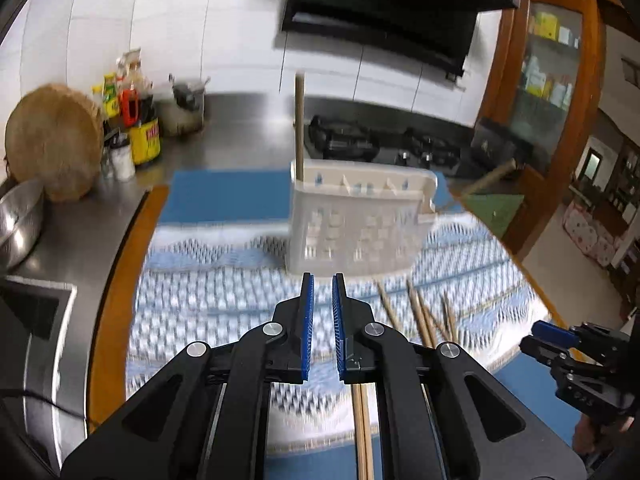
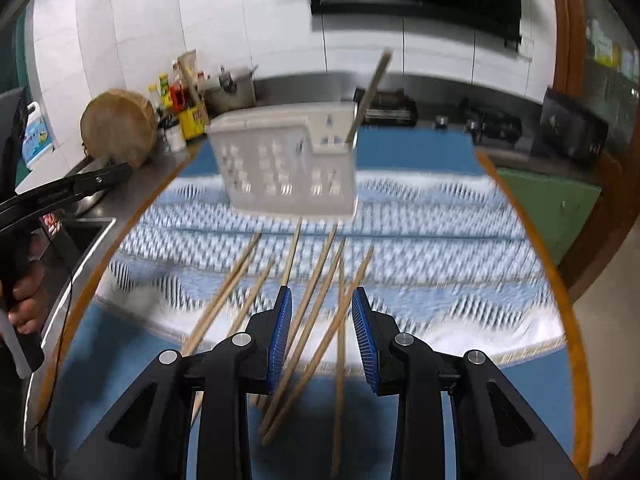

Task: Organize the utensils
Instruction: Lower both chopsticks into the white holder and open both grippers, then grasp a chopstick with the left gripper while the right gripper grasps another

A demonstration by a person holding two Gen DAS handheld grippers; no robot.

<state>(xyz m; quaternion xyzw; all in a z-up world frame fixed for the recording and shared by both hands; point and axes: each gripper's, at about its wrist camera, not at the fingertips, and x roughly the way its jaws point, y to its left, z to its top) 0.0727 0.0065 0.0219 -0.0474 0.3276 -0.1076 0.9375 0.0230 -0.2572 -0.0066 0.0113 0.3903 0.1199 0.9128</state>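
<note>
Hovering over loose chopsticks [image 2: 316, 300] on table's patterned mat [image 2: 440, 240] | right gripper [image 2: 322, 320] parted, empty | left gripper [image 1: 323, 312] nearly together, empty | white basket [image 1: 360, 224] beyond.

1. White tiled wall [image 1: 168, 32] runs behind a steel counter [image 1: 248, 128].
2. A black range hood [image 1: 384, 8] hangs above a dark gas stove [image 1: 384, 144].
3. A round wooden board [image 1: 52, 140] leans at the wall beside condiment bottles [image 1: 132, 112] and a pot [image 1: 184, 108].
4. A wooden glass-door cabinet [image 1: 548, 80] stands at the right.
5. A sink [image 2: 86, 232] sits at the left.
</note>
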